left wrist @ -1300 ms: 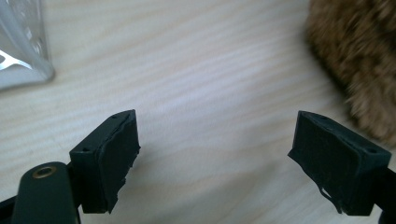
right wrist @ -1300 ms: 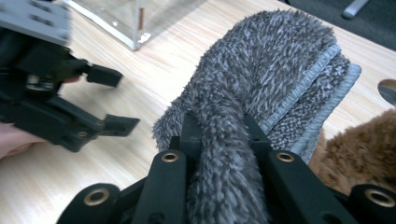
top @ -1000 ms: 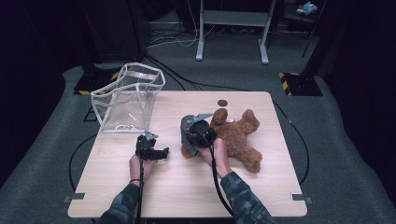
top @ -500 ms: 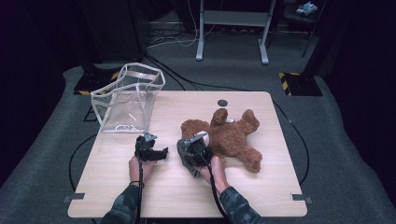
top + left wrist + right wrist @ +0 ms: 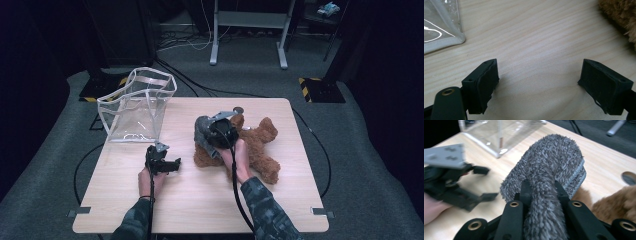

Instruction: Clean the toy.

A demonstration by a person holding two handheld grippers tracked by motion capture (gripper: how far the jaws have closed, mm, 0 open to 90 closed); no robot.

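The right gripper [image 5: 541,195] was clenched on a grey fuzzy cloth [image 5: 551,162]. In the right gripper view, its two black fingers [image 5: 525,188] pressed against either side of a bunched fold of the cloth, which ran down between them toward the gripper body. The rest of the cloth bulged out ahead of the fingertips in a rounded hump. In the high view, the cloth [image 5: 202,131] hung from the right gripper [image 5: 212,136] over the left part of a brown teddy bear [image 5: 257,145], which lay on the table [image 5: 280,200] just beside the right hand [image 5: 239,159].

The left gripper [image 5: 539,82] was released. In the left gripper view, its fingers [image 5: 486,82] stood wide apart with bare table [image 5: 536,37] between them and nothing gripped. In the high view, the left gripper [image 5: 162,161] sat low over the table, well apart from the cloth.

A clear plastic bag [image 5: 137,106] with white trim stood upright at the table's far left corner, near the left gripper.
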